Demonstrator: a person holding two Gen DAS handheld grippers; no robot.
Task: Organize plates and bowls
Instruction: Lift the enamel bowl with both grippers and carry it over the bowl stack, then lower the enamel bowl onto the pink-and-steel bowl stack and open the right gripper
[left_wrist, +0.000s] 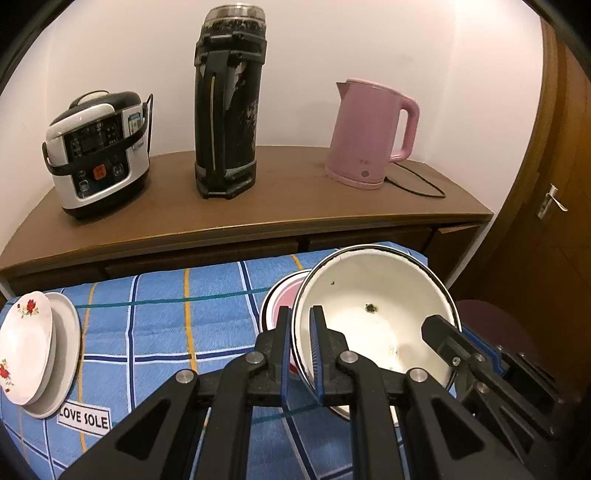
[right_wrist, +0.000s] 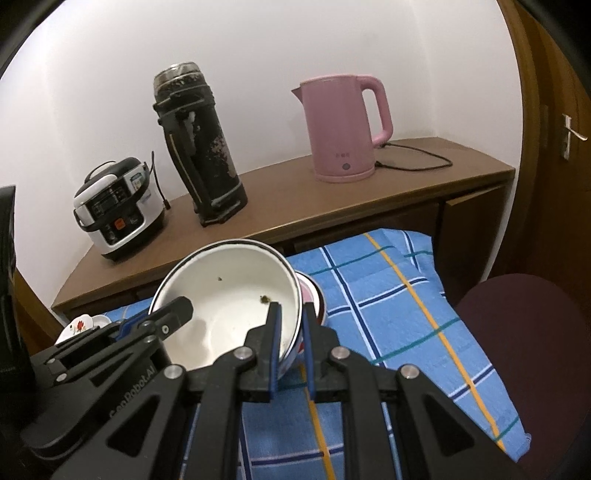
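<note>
A white label (left_wrist: 84, 420) reading "LOVE SOLE" is lying on the blue checked cloth (left_wrist: 159, 332). The left gripper (right_wrist: 177, 314) is showing "GenRobot.AI" on its black body, the first letters only partly legible.

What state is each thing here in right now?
White enamel bowl: lifted and tilted, gripped at both sides of its rim.
Left gripper: shut on the bowl's rim.
Right gripper: shut on the opposite rim.
Pink bowl: resting on the blue cloth behind the white bowl.
Flowered plates: stacked on the cloth.
Pink kettle: lid closed, on its base.
Rice cooker: lid closed.
</note>
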